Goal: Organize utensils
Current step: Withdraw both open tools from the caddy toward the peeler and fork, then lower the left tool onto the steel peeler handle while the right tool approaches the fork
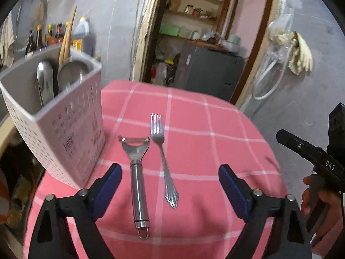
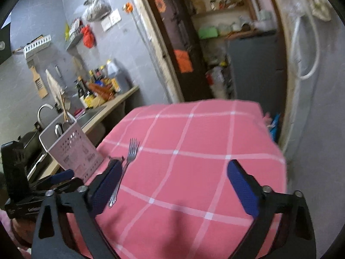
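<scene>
A pink cloth (image 1: 194,129) with a white grid covers the bench. On it lie a steel peeler (image 1: 138,179) and a steel fork (image 1: 162,157), side by side and not touching, handles toward the near edge. The peeler has a round tube handle with a hanging loop at its end and a Y-shaped head; the fork has four tines and a fluted, scalloped handle end. Just left of the peeler stands a pale plastic utensil holder (image 1: 62,133) with perforated walls, holding a metal spoon (image 1: 44,82), a ladle-like bowl (image 1: 72,71) and wooden sticks (image 1: 68,36); dark print on its front is too blurred to read.

The left tool (image 1: 170,190) hangs with its blue-padded fingers wide apart and empty, the peeler's handle and the fork's handle lying in the gap below. The right tool (image 2: 174,190) is likewise spread and empty above bare cloth, the fork just beyond its left finger; its black body at the right edge of the left view reads "DAS", with a hand (image 1: 319,196) gripping it.

Beyond the bench are a grey wall, a doorway to shelves, and at far left a counter with a sink (image 2: 90,114) and bottles (image 2: 101,82).
</scene>
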Action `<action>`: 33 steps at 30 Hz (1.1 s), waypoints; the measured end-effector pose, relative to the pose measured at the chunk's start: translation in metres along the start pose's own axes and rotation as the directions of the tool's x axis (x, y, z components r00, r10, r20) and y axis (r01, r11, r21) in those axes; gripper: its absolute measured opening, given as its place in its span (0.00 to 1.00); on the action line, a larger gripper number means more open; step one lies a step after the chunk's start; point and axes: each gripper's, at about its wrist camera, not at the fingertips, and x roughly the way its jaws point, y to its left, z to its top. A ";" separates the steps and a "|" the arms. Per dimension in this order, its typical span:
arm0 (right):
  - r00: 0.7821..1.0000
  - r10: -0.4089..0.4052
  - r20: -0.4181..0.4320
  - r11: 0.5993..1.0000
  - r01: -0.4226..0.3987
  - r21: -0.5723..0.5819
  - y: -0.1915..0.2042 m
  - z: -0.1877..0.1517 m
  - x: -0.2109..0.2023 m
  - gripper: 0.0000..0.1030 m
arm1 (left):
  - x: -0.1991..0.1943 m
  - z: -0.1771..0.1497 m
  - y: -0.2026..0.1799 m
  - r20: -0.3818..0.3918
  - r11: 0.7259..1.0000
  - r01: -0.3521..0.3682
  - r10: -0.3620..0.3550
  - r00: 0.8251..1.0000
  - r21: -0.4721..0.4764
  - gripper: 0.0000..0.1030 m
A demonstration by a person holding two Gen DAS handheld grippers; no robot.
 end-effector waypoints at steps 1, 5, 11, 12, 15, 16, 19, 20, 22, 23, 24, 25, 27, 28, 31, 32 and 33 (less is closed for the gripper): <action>0.999 0.025 -0.027 1.000 -0.025 0.002 -0.002 0.000 0.013 0.71 | 0.007 -0.001 0.001 -0.014 1.000 -0.016 0.016 1.000 -0.016 0.74; 0.990 0.085 -0.114 0.995 -0.089 -0.033 0.005 0.000 0.051 0.56 | 0.028 -0.003 0.008 -0.057 0.994 -0.080 0.076 0.995 -0.070 0.59; 0.961 0.149 -0.235 0.982 -0.171 -0.075 0.020 0.002 0.103 0.26 | 0.051 -0.003 0.018 -0.090 0.981 -0.139 0.128 0.988 -0.134 0.43; 0.956 0.153 -0.249 0.981 -0.178 -0.080 0.022 0.001 0.106 0.25 | 0.054 -0.002 0.019 -0.096 0.979 -0.150 0.137 0.986 -0.141 0.40; 0.938 0.183 -0.294 0.971 -0.220 -0.096 0.031 0.000 0.122 0.22 | 0.064 -0.004 0.023 -0.124 0.969 -0.179 0.159 0.980 -0.171 0.36; 0.928 0.192 -0.320 0.966 -0.235 -0.103 0.035 -0.001 0.130 0.21 | 0.067 -0.004 0.025 -0.134 0.965 -0.187 0.164 0.977 -0.184 0.34; 0.913 0.206 -0.352 0.958 -0.261 -0.117 0.043 0.001 0.139 0.21 | 0.076 -0.005 0.027 -0.156 0.955 -0.216 0.186 0.970 -0.206 0.27; 0.907 0.213 -0.365 0.954 -0.273 -0.121 0.045 0.002 0.144 0.21 | 0.077 -0.004 0.028 -0.155 0.953 -0.219 0.189 0.970 -0.207 0.27; 0.893 0.221 -0.392 0.948 -0.290 -0.126 0.050 0.004 0.155 0.21 | 0.079 -0.004 0.029 -0.158 0.954 -0.222 0.192 0.969 -0.201 0.23; 0.887 0.226 -0.403 0.945 -0.301 -0.132 0.054 0.006 0.161 0.21 | 0.079 -0.005 0.029 -0.158 0.954 -0.229 0.201 0.967 -0.191 0.21; 0.882 0.231 -0.410 0.942 -0.308 -0.132 0.055 0.006 0.164 0.21 | 0.080 -0.005 0.028 -0.160 0.953 -0.246 0.219 0.963 -0.175 0.19; 0.873 0.243 -0.424 0.938 -0.323 -0.127 0.058 0.008 0.169 0.21 | 0.082 -0.003 0.026 -0.161 0.953 -0.249 0.222 0.962 -0.170 0.19; 0.866 0.257 -0.429 0.933 -0.339 -0.125 0.060 0.011 0.174 0.21 | 0.081 -0.003 0.026 -0.166 0.951 -0.254 0.225 0.960 -0.175 0.19; 0.863 0.260 -0.433 0.931 -0.343 -0.126 0.061 0.012 0.177 0.21 | 0.081 -0.001 0.025 -0.169 0.951 -0.256 0.228 0.959 -0.175 0.19; 0.852 0.276 -0.445 0.925 -0.361 -0.116 0.065 0.016 0.187 0.21 | 0.082 0.001 0.026 -0.173 0.945 -0.263 0.231 0.957 -0.192 0.18; 0.850 0.279 -0.446 0.925 -0.362 -0.112 0.067 0.017 0.190 0.21 | 0.082 0.002 0.028 -0.173 0.942 -0.263 0.229 0.958 -0.209 0.18; 0.848 0.284 -0.447 0.925 -0.365 -0.106 0.067 0.018 0.192 0.21 | 0.082 0.003 0.029 -0.173 0.936 -0.263 0.226 0.959 -0.233 0.18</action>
